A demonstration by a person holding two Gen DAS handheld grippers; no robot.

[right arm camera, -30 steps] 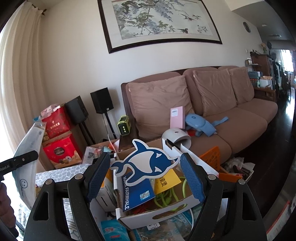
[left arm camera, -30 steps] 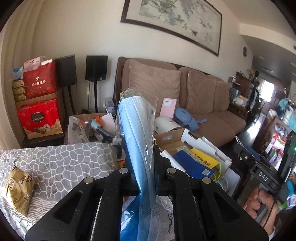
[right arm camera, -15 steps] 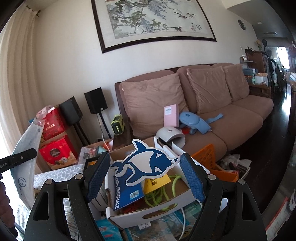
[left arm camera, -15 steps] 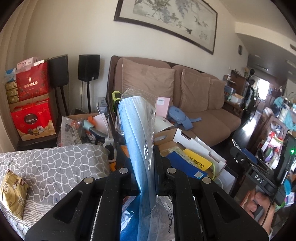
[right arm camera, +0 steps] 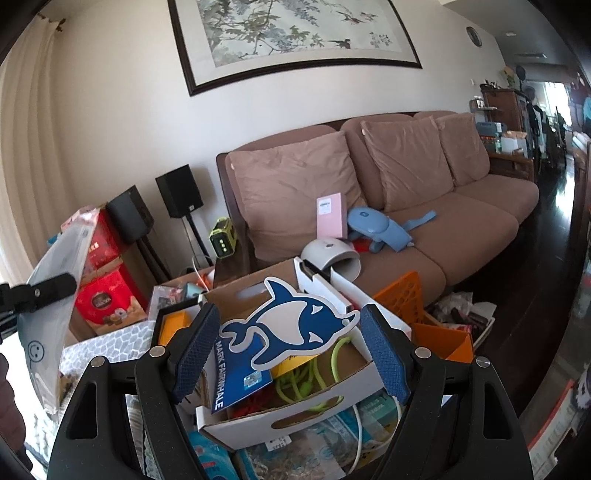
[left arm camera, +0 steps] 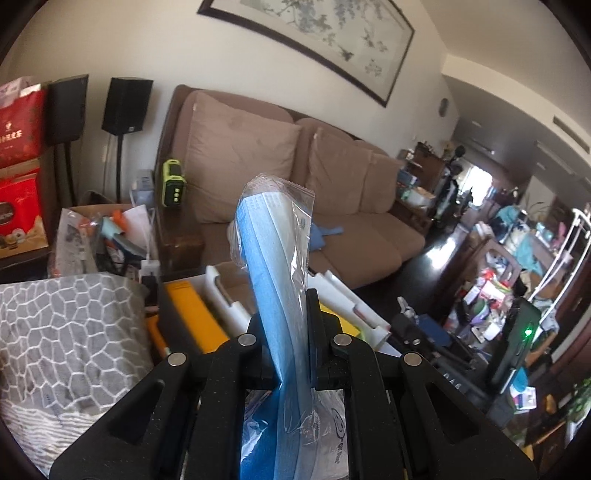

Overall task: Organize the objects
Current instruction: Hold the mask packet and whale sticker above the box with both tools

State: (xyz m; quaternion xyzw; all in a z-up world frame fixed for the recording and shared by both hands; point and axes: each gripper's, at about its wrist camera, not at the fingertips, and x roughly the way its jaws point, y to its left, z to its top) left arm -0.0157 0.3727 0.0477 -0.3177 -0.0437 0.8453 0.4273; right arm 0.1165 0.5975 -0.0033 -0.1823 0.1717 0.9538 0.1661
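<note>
Left wrist view: left gripper (left arm camera: 290,326) clenched on a clear bag of blue masks (left arm camera: 275,258), held upright above a white box (left arm camera: 225,299), sofa (left arm camera: 332,206) far behind.

Right wrist view: right gripper (right arm camera: 290,349) spread wide around a dolphin cutout (right arm camera: 291,325); contact impossible to tell. Hovered over the white box (right arm camera: 295,413); mask bag (right arm camera: 51,325) at far left.

Home living room: brown sofa (right arm camera: 424,206) with cushions, framed painting (right arm camera: 291,33), speakers (right arm camera: 179,195), household clutter.
</note>
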